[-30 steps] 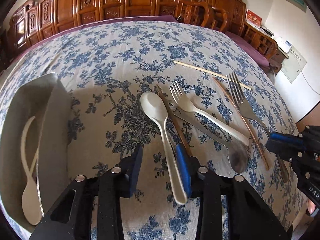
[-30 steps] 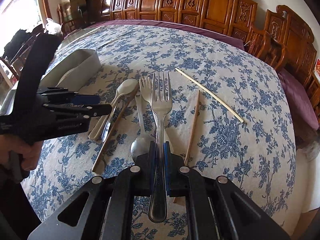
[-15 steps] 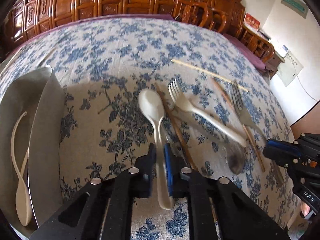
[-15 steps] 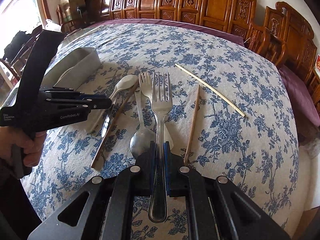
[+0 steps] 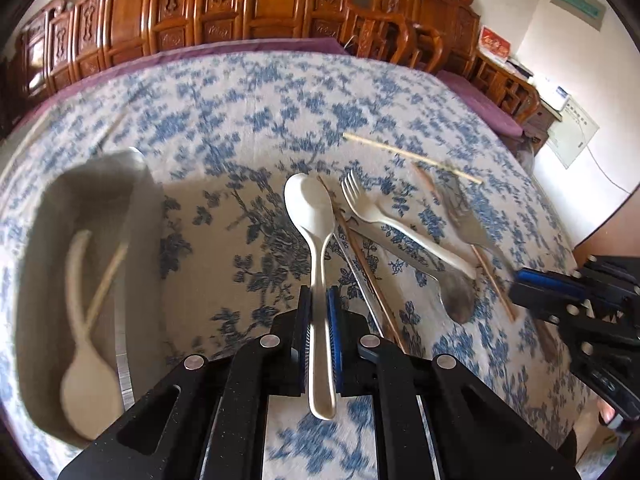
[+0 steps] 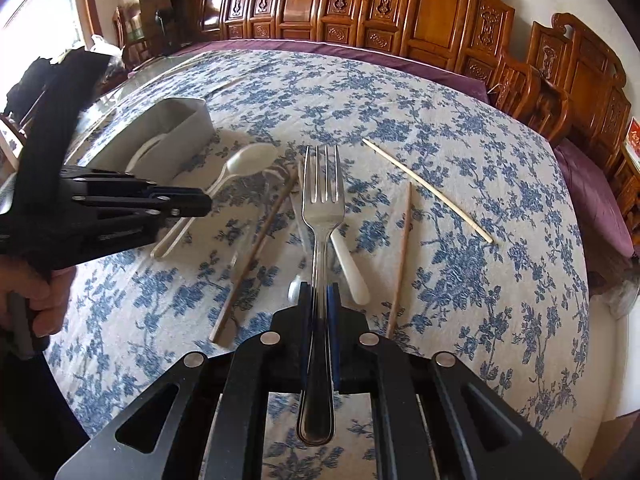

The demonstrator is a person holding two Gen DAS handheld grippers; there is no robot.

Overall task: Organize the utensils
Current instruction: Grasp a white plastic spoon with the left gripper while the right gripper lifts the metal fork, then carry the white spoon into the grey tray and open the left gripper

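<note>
My left gripper (image 5: 318, 298) is shut on the handle of a white plastic spoon (image 5: 309, 206), held a little above the flowered cloth. To its left a grey tray (image 5: 138, 184) holds a cream spoon (image 5: 86, 384) and a pale chopstick (image 5: 106, 280). My right gripper (image 6: 319, 294) is shut on the handle of a metal fork (image 6: 322, 200), tines pointing away. On the cloth lie a white plastic fork (image 5: 384, 222), a metal spoon (image 5: 456, 300), brown chopsticks (image 6: 401, 256) and a pale chopstick (image 6: 428, 190).
The round table (image 6: 500, 320) carries a blue-flowered cloth and is ringed by carved wooden chairs (image 6: 436, 12). A hand (image 6: 48, 296) grips the left tool's handle at the left of the right wrist view. The tray (image 6: 188, 120) stands at the table's left side.
My left gripper closed on the white spoon's handle and raised it off the cloth, shifting toward the tray. The right gripper kept still with the metal fork.
</note>
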